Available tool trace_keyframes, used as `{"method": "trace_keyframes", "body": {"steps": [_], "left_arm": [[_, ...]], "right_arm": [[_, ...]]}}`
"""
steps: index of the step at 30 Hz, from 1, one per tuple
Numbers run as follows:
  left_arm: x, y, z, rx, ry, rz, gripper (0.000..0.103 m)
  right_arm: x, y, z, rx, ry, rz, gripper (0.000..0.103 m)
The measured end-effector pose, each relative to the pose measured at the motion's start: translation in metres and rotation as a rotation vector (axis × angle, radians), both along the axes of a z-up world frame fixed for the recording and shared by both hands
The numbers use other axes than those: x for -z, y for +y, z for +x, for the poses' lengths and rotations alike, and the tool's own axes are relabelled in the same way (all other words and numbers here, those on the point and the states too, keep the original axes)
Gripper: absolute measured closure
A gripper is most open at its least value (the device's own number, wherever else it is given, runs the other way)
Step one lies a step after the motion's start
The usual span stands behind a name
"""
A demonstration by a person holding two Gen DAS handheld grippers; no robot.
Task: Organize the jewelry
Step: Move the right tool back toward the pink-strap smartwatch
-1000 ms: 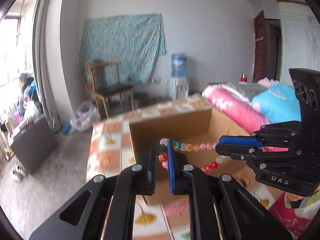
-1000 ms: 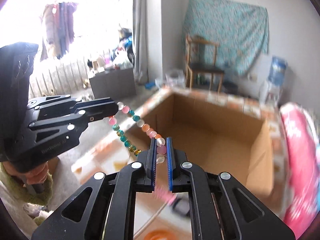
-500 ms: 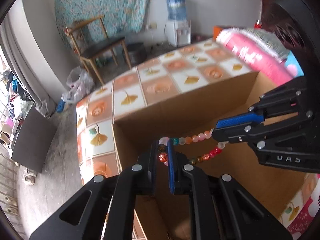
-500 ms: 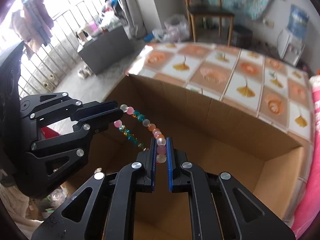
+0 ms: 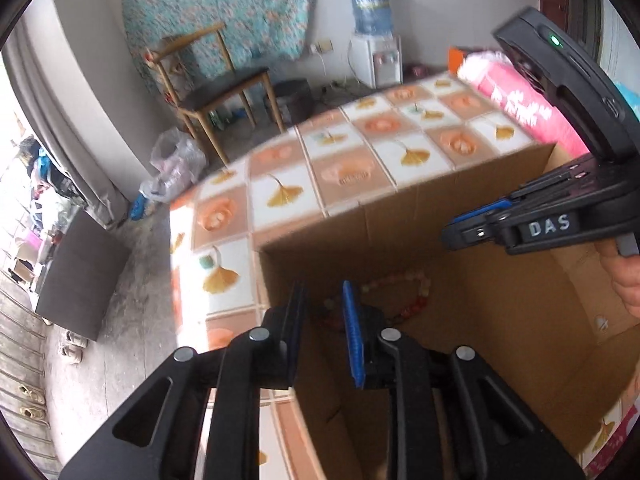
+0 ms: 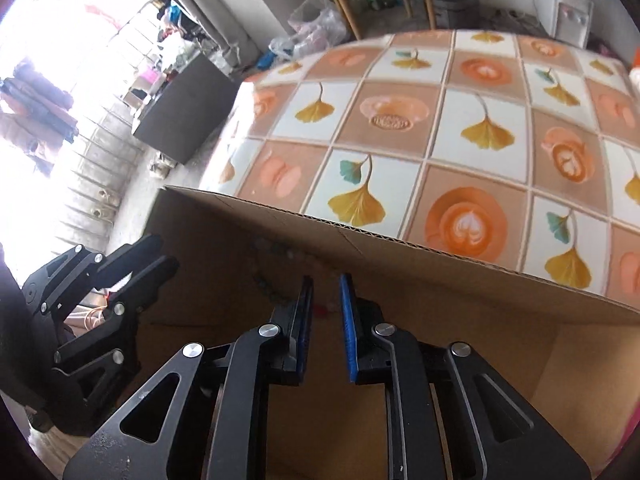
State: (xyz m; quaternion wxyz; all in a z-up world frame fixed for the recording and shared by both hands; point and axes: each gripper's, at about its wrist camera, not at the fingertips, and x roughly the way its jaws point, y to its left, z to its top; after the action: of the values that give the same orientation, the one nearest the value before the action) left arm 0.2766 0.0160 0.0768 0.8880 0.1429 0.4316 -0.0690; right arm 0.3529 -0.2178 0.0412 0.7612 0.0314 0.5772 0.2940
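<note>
A string of pink, white and red beads (image 5: 396, 292) lies blurred on the floor of an open cardboard box (image 5: 400, 204). My left gripper (image 5: 322, 292) hangs over the box's near left corner; its jaws are opening and nothing is between the pads. The right gripper (image 5: 452, 232) reaches in from the right, above the box. In the right wrist view my right gripper (image 6: 325, 280) also has its jaws opening over the box (image 6: 360, 236), empty, with a few beads (image 6: 320, 312) dimly visible below. The left gripper (image 6: 148, 256) is at the left there.
The box stands on a table under a tiled orange-and-white cloth (image 5: 340, 160). Behind it are a wooden chair (image 5: 216, 80), a water dispenser (image 5: 374, 56) and pink bedding (image 5: 520, 100). A dark cabinet (image 5: 80, 272) and a plastic bag (image 5: 176, 156) sit on the floor at left.
Both grippers held the bead string stretched between them and moved down over the box. Now both jaws have parted and the string has dropped to the box floor.
</note>
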Motion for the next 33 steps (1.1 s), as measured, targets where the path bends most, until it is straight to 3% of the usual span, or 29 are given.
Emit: {"method": "trace_keyframes", "body": {"steps": [3,5,7,8,10,14,17,19,25,28,30,33], "left_arm": [[-0.029,0.009,-0.031,-0.031,-0.089,-0.033,0.076],[-0.051,0.009,-0.064,-0.030,-0.199,-0.035,0.069],[-0.071,0.009,-0.109,-0.007,-0.309,-0.053,0.051],[-0.076,0.007,-0.127,0.005,-0.339,-0.058,0.047],[-0.080,0.005,-0.166,0.027,-0.372,-0.067,0.037],[-0.061,-0.001,-0.220,0.041,-0.347,-0.080,0.027],[-0.029,-0.005,-0.242,0.037,-0.280,-0.115,0.024],[0.005,-0.010,-0.246,0.031,-0.187,-0.142,0.024],[0.086,-0.028,-0.248,-0.007,-0.040,-0.036,0.024],[0.107,-0.041,-0.243,0.006,0.017,0.007,0.024],[0.111,-0.044,-0.242,0.006,0.016,0.000,0.023],[0.114,-0.042,-0.241,0.000,0.022,-0.020,0.018]], "right_arm": [[-0.030,-0.012,-0.015,0.021,-0.100,0.028,0.080],[-0.058,-0.024,-0.039,0.044,-0.204,0.057,0.073],[-0.085,-0.037,-0.072,0.058,-0.309,0.095,0.068],[-0.096,-0.041,-0.087,0.057,-0.343,0.110,0.067],[-0.114,-0.055,-0.130,0.052,-0.427,0.149,0.061],[-0.124,-0.078,-0.193,0.071,-0.516,0.180,0.054],[-0.106,-0.091,-0.234,0.107,-0.519,0.172,0.054],[-0.083,-0.097,-0.253,0.139,-0.485,0.154,0.054],[-0.005,-0.103,-0.279,0.243,-0.317,0.122,0.054],[0.027,-0.091,-0.289,0.250,-0.238,0.082,0.057],[0.045,-0.083,-0.289,0.260,-0.203,0.040,0.067],[0.050,-0.076,-0.282,0.276,-0.229,-0.037,0.073]]}}
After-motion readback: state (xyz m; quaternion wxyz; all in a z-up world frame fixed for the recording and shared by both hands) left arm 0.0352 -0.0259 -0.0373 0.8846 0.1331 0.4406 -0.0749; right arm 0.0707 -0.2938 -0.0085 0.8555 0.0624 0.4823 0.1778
